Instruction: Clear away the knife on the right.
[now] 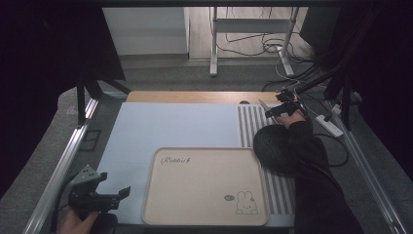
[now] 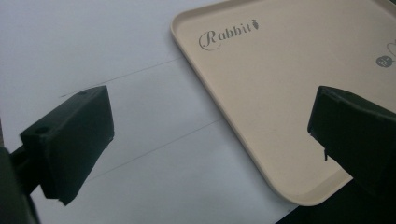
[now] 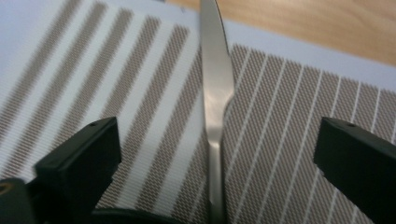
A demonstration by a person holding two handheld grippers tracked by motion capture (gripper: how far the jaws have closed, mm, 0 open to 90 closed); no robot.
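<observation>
High view: a beige tray (image 1: 204, 187) with a rabbit drawing lies near on the pale mat (image 1: 160, 126), and nothing is in it. To its right and farther off, a striped placemat (image 1: 251, 124) covers the mat's right part, with a dark round object (image 1: 275, 148) on it, partly under the person's sleeve. A metal knife (image 3: 215, 93) lies flat on the striped placemat at the far right, just in front of the right gripper (image 1: 285, 108); its blade tip points away toward the wooden table edge (image 1: 195, 96), its long axis running near to far. It lies between the spread jaws, which do not touch it. The left gripper (image 1: 104, 195) hovers near left beside the tray, its jaws wide apart and holding nothing.
</observation>
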